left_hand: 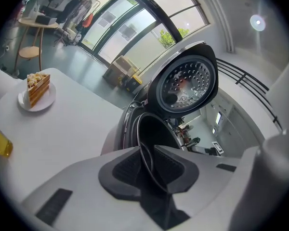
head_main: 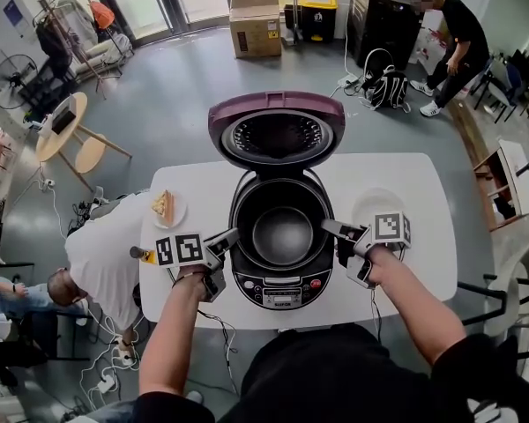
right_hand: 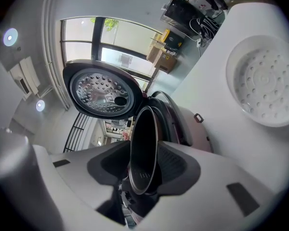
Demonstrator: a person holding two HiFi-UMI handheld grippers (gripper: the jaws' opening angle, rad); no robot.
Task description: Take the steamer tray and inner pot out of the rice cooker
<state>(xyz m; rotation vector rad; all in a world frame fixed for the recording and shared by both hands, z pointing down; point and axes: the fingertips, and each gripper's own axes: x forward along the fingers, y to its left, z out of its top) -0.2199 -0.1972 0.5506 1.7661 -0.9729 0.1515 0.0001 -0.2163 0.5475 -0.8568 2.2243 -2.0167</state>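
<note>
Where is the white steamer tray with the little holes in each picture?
Head view: the steamer tray lies on the table, just right of the rice cooker.
Left gripper view: not in it.
Right gripper view: the steamer tray is at the upper right, on the table.
Shared landmark: the open lid of the cooker shows in all three views.

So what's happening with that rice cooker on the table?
A person has a hand-held gripper in each hand. The left hand-held gripper and right hand-held gripper pinch opposite sides of the rim of the inner pot, which sits inside the open rice cooker. The steamer tray already lies on the table beside it.
</note>
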